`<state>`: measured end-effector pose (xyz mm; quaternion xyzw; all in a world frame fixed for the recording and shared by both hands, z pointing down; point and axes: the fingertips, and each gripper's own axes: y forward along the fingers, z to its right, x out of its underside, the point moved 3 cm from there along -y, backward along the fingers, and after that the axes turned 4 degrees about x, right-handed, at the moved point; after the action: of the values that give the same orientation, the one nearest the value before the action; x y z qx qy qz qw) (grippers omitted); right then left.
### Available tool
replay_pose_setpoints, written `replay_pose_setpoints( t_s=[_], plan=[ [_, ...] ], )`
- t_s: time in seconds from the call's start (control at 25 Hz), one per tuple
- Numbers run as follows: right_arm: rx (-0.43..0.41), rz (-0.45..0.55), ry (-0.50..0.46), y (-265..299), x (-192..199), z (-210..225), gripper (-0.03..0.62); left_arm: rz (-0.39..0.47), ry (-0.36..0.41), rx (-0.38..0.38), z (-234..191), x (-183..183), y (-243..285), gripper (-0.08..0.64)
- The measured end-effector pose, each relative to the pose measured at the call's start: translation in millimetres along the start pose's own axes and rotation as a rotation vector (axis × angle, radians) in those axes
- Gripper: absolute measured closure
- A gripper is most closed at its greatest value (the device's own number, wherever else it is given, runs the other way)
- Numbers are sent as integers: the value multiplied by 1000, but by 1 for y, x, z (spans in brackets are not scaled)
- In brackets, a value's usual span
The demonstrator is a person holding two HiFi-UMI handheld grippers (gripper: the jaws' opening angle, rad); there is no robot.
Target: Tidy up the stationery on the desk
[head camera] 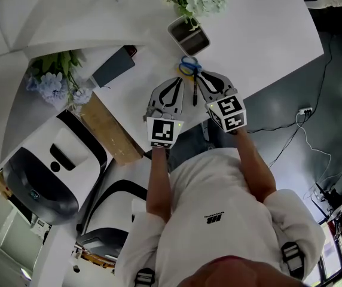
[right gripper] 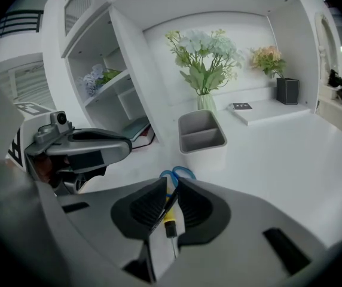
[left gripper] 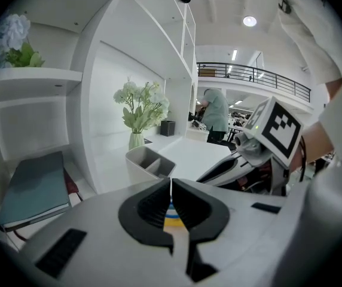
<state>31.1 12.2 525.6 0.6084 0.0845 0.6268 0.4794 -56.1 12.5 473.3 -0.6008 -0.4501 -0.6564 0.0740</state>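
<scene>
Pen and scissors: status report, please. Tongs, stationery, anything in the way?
Left tongs shut, empty. Right tongs open, pen lying between them, ungripped. Scissors just ahead, organizer beyond; nothing blocking.

Scissors (right gripper: 177,173): we see only the blue handles; jaws cover the rest.
Striped thing (left gripper: 172,220): behind jaws, we cannot name it.
</scene>
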Motion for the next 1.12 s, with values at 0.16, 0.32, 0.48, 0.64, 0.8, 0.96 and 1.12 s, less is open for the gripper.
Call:
replay_pose_setpoints(
  t_s=[0.16, 0.32, 0.48, 0.64, 0.8, 0.96, 1.12],
  plan=[
    [0, -23, 15, 9, 5, 3, 546, -5, -2, 7, 0, 2, 6, 560],
    [4, -40, 27, 18, 9, 4, 535, -12, 2, 19, 0, 5, 11, 560],
    [1, -54, 46, 24, 12, 6, 522, -18, 1, 22, 0, 9, 14, 560],
    [-7, -69, 66, 31, 20, 7, 511, -22, -5, 23, 1, 11, 14, 560],
    [-11, -80, 91, 37, 22, 7, 508, -27, -5, 24, 1, 12, 15, 560],
    [-14, -93, 92, 39, 18, 5, 509, -26, -7, 22, 2, 13, 15, 560],
    [-13, -107, 95, 43, 17, 3, 527, -25, -13, 20, 0, 13, 15, 560]
  ],
)
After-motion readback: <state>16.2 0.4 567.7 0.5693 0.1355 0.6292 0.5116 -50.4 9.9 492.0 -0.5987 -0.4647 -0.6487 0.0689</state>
